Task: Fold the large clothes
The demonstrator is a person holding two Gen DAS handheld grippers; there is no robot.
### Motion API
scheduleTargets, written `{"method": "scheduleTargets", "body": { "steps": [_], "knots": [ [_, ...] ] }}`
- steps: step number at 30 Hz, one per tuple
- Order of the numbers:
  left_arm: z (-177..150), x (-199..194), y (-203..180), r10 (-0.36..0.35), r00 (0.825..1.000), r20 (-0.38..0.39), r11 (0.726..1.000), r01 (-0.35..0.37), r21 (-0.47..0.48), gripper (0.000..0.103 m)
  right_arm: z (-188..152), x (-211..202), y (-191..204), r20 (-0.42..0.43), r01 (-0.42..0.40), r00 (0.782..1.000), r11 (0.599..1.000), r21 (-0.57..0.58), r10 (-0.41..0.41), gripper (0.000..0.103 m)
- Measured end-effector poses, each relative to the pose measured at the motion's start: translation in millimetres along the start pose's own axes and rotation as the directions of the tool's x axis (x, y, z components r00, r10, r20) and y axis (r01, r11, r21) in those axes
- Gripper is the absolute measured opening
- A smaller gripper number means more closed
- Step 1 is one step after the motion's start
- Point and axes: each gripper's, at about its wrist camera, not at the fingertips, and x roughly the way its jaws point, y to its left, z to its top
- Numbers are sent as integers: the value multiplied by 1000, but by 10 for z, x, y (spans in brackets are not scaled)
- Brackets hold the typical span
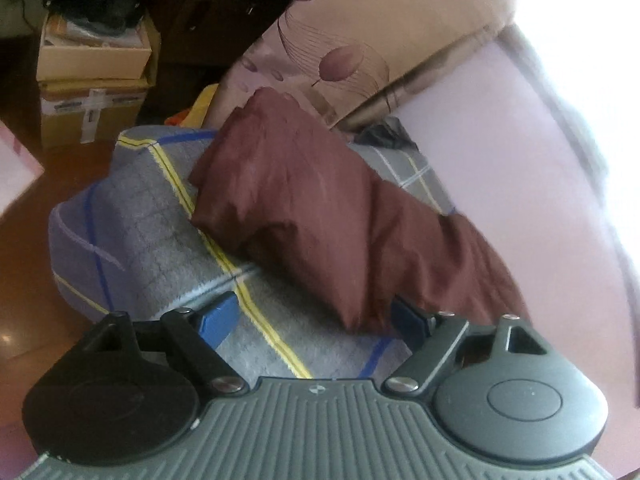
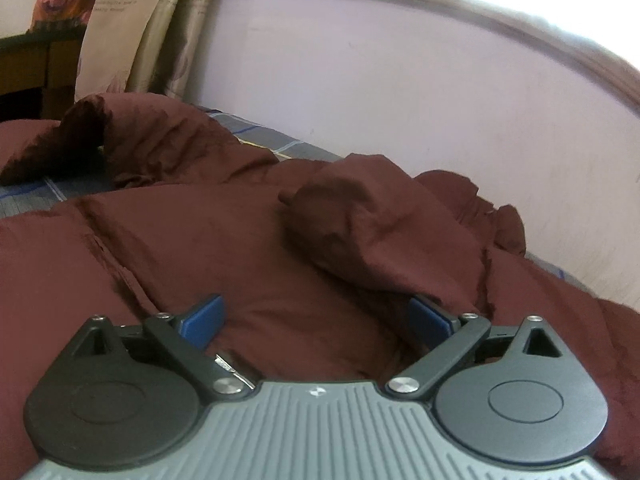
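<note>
I see coat [image 2: 248, 240] on bed [image 1: 160, 216] — long way runs up-left from left tongs [image 1: 316, 316]. Right tongs [image 2: 316, 320] right over it, nearer. Both wide open, holding nothing.

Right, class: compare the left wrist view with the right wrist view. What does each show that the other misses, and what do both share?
Only the left wrist view shows stacked cardboard boxes on a brown floor, and the yellow and blue stripes of the grey bedcover. Only the right wrist view shows the garment's bunched, raised folds close up. Both show the maroon garment on the bed, the pale wall, patterned curtains, and open blue-padded fingers.
</note>
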Motion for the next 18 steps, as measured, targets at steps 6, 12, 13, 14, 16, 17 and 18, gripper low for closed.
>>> {"method": "scheduleTargets", "body": {
  "steps": [6,12,13,14,16,17,18],
  "knots": [
    [169,185,-27,-10,1000,21,1000,11,-20,90,-10,-17,33,9,24,1000,1000,-11,-23,101],
    [213,324,-65,-3,999,37,1000,3,-9,26,-22,-33,60,17,43,999,999,-22,-43,102],
    [218,369,-51,3,1000,29,1000,-2,-10,18,-24,-40,59,17,44,999,999,-22,-44,102],
    [224,396,-28,-2,1000,26,1000,2,-16,13,-25,-42,59,18,45,999,999,-22,-45,103],
    [230,383,-35,-1,999,50,1000,1,-9,10,-27,-44,59,19,47,999,999,-22,-47,103],
    [234,362,-66,1,998,64,1000,-1,0,9,-28,-47,57,19,47,999,999,-22,-46,103],
    [238,334,-102,-6,997,77,1000,5,9,8,-29,-52,51,19,45,999,999,-21,-45,103]
  ]
}}
